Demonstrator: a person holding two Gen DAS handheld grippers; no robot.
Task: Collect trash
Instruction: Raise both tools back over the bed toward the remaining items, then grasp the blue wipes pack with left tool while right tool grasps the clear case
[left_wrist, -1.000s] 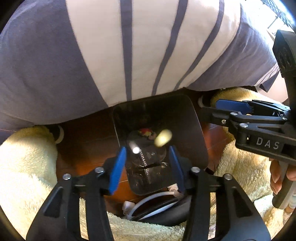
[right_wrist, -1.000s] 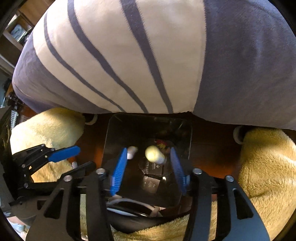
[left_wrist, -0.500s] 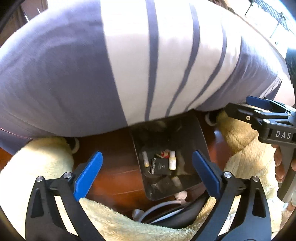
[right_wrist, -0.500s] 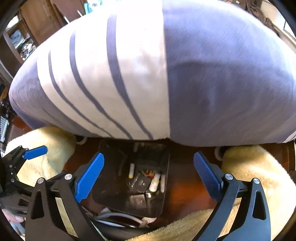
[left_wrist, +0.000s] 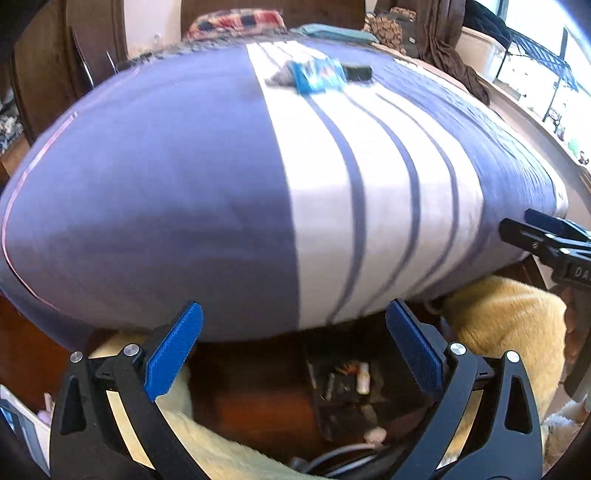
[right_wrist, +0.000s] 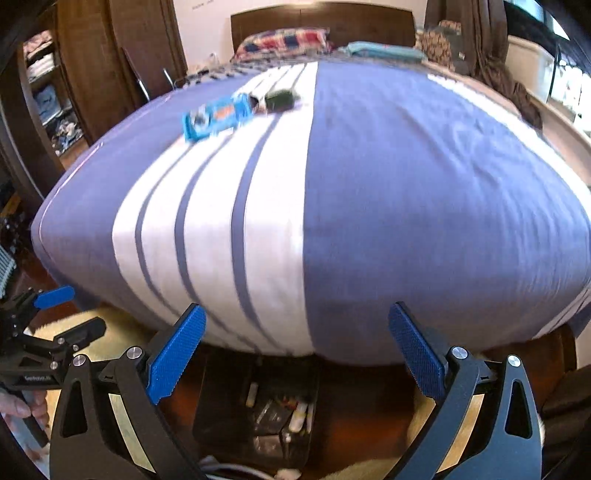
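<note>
A black trash bin (left_wrist: 343, 402) (right_wrist: 221, 406) stands on the wood floor at the foot of the bed, holding small white tubes (left_wrist: 363, 382) (right_wrist: 297, 415) and wrappers. On the bed's far part lie a blue wrapper (left_wrist: 317, 75) (right_wrist: 214, 116) and a dark small object (left_wrist: 356, 72) (right_wrist: 280, 99). My left gripper (left_wrist: 291, 350) is open and empty, raised above the bin. My right gripper (right_wrist: 295, 350) is open and empty, also above the bin. Each gripper shows at the edge of the other's view: the right one (left_wrist: 546, 243), the left one (right_wrist: 51, 317).
A striped purple and white bed cover (left_wrist: 258, 184) (right_wrist: 332, 203) fills the middle. Cream fluffy rugs (left_wrist: 506, 321) (right_wrist: 85, 332) lie on both sides of the bin. A wardrobe (right_wrist: 74, 74) stands left, pillows (right_wrist: 284, 40) at the headboard, and a window sill (left_wrist: 535, 92) right.
Both grippers opened wide, dropped their small white tubes into the bin, then rose and tilted up so that the bed top and the trash on it came into view.
</note>
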